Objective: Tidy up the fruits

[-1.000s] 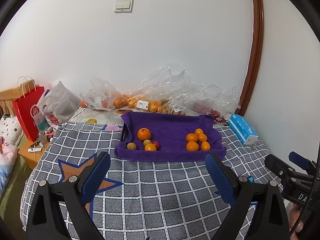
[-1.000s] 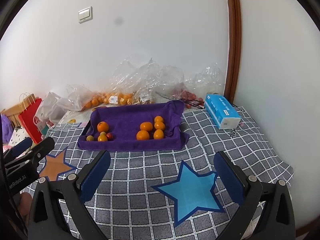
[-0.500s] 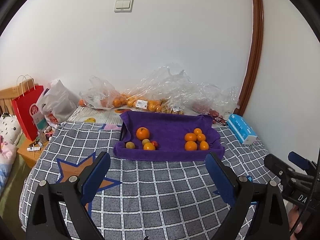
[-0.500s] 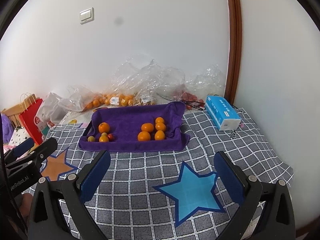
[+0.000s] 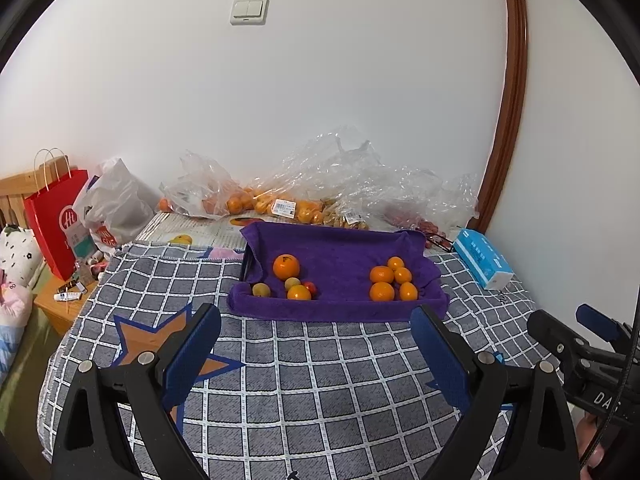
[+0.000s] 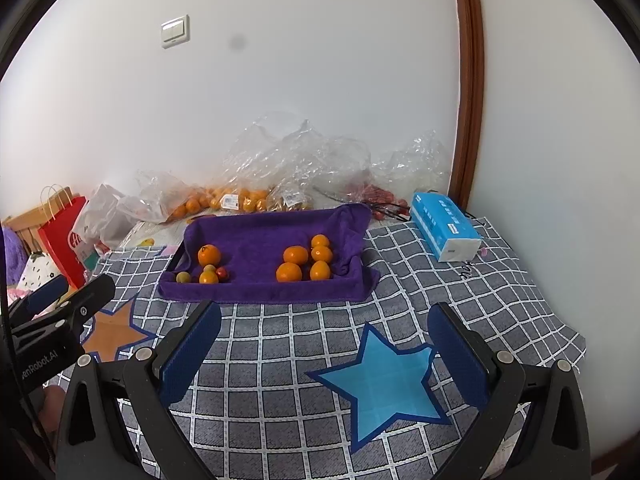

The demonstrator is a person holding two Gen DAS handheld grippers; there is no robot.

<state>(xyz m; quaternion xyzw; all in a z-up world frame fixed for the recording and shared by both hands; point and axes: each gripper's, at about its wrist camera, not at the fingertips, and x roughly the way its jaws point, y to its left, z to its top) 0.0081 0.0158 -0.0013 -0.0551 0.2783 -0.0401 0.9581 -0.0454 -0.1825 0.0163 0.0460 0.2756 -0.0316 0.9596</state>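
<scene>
A tray draped in a purple towel (image 5: 344, 248) (image 6: 260, 232) rests on the checked bed cover. At its left end lie a big orange (image 5: 286, 266) (image 6: 209, 255), a smaller orange (image 5: 299, 292), two yellowish fruits (image 5: 261, 290) and a small red one (image 5: 310, 287). Several oranges (image 5: 382, 291) (image 6: 289, 272) cluster at the right end. My left gripper (image 5: 316, 328) is open and empty, hovering in front of the tray. My right gripper (image 6: 324, 326) is likewise open and empty, short of the tray's front edge.
Clear plastic bags of oranges (image 5: 256, 202) and other fruit line the wall behind the tray. A blue tissue box (image 6: 444, 226) lies right of the tray. A red paper bag (image 5: 60, 216) and a nightstand (image 5: 60, 304) stand left of the bed.
Both grippers have drifted slightly back and up, so the tray sits a little higher in each view. Both stay open; no fruit has moved.
</scene>
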